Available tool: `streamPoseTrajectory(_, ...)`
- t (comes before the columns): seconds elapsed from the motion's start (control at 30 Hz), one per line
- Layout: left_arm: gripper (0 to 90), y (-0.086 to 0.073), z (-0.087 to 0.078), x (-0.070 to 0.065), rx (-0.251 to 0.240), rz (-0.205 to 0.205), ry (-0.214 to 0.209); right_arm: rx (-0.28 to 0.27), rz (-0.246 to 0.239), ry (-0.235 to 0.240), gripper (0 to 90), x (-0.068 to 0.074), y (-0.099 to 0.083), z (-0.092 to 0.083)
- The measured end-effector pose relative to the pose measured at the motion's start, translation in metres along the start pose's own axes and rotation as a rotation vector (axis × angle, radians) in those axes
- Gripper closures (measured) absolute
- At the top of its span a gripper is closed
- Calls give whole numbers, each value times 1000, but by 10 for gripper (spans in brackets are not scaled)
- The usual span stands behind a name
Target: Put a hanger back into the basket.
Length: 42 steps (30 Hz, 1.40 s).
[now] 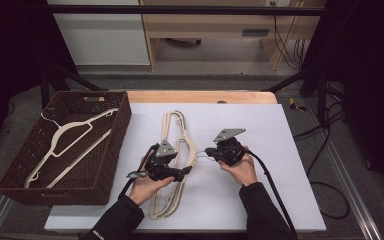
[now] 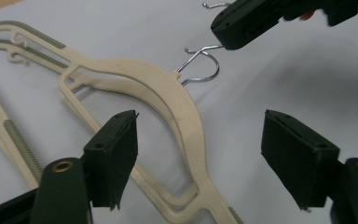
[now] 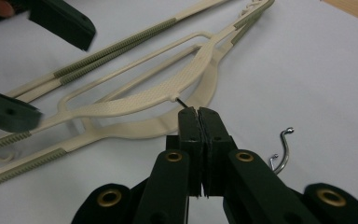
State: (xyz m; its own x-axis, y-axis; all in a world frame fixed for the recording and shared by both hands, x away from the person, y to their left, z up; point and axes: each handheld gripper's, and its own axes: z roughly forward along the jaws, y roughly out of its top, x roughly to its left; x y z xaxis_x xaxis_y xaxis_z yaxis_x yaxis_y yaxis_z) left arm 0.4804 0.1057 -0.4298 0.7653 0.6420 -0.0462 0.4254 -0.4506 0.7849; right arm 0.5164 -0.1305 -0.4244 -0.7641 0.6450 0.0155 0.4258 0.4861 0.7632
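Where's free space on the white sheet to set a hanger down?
Bare sheet right of the right gripper, out to its right edge. Narrower strip between basket and stacked hangers. Crowded mid-sheet around hangers and left gripper.

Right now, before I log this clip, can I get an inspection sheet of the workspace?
Surface: white sheet over a wooden table.
Job's things: two cream hangers stacked on the sheet; upper one's wire hook pinched.
Clutter: brown wicker basket at left holding one more hanger.
Grippers: right gripper shut on the wire hook; left gripper open, jaws astride the hangers' shoulder, not pressing.
Cables: black cable trailing from the right gripper; loose cables on the floor at right.
Surroundings: wooden desk and white cabinet behind.
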Motion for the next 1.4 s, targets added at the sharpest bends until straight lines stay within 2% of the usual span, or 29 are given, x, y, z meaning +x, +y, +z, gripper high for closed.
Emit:
streamPoseTrajectory(0.2,389,-1,18,2,49,9,9,-13,-16,2,892,1,3,-3)
streamPoseTrajectory(0.3,441,-3,23,2,66,30,33,-17,-10,-6,892,3,4,-4)
streamPoseTrajectory(0.47,525,-4,30,2,82,34,26,-20,-20,-3,892,4,5,-6)
streamPoseTrajectory(0.63,631,-5,37,0,127,43,28,-28,-20,-1,892,5,6,-6)
streamPoseTrajectory(0.77,713,-4,36,-2,131,28,29,-27,-33,3,891,5,6,-8)
streamPoseTrajectory(0.87,722,-4,34,-3,142,19,40,-31,-17,4,890,7,7,-8)
streamPoseTrajectory(0.97,729,-3,30,-4,140,6,50,-35,-24,17,885,7,7,-9)
streamPoseTrajectory(1.03,734,-2,25,-4,134,5,69,-63,-22,31,870,8,8,-12)
streamPoseTrajectory(1.13,740,-2,16,-3,119,-11,84,-124,-28,57,785,10,10,-20)
streamPoseTrajectory(1.17,743,-2,13,-2,115,-12,89,-152,-34,81,762,11,12,-25)
streamPoseTrajectory(1.27,750,-3,2,2,94,-29,97,-223,-23,103,695,14,15,-39)
streamPoseTrajectory(1.4,760,-4,-15,8,50,-61,121,-298,-11,106,587,15,17,-57)
